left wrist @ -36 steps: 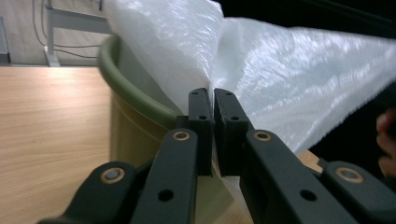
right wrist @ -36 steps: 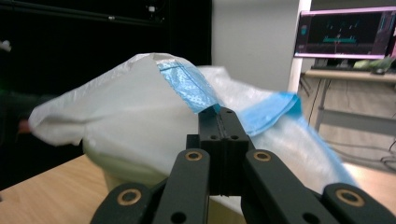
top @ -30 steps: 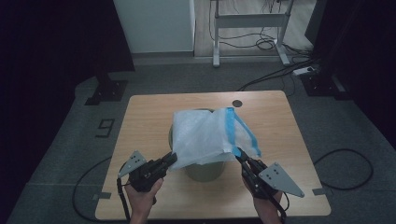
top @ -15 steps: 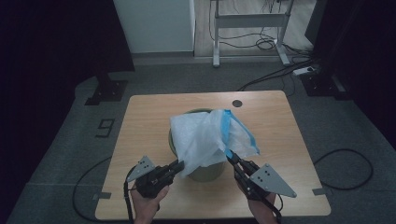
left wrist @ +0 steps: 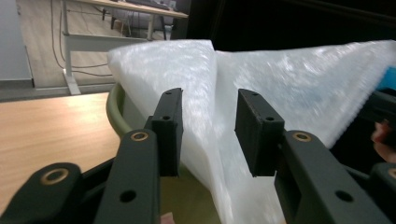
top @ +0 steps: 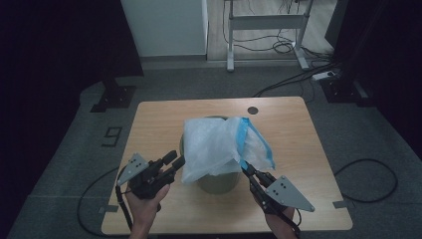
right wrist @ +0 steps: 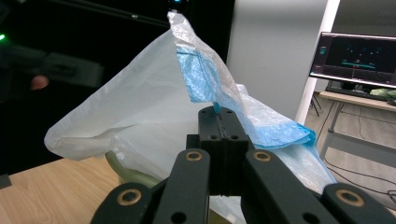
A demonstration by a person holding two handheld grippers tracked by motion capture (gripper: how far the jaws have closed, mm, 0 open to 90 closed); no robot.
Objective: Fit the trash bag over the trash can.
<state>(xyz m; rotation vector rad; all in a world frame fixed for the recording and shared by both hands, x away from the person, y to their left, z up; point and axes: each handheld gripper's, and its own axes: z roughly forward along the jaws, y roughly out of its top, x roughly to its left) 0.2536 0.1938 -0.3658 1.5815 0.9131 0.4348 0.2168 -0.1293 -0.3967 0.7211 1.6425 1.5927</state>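
Plastic: a thin white bag (top: 214, 147) with a blue band (top: 242, 137) is draped over an olive bin (top: 218, 181) at mid-table (top: 164, 114).
Bag position: it sits on the bin mouth, raised and bunched, with loose film hanging down the near side.
Right gripper (top: 245, 168): jaws are pressed together on the blue-banded edge of the bag, as seen in the right gripper view (right wrist: 218, 112); the film is held up from the bin's right near side.
Left gripper (top: 175, 159): jaws are held apart; nothing is clamped. In the left gripper view (left wrist: 208, 133) white film lies straight ahead between the two pads, apart from both.
Key relation: the bag's free edge lies just ahead and to the right of the left gripper, which is the nearer free tool on that side.
Bag axis: the held mouth is judged to run left to right across the bin.
Judgement: the left side of the rim is not yet gripped; a short forward reach and a closing would be called for.
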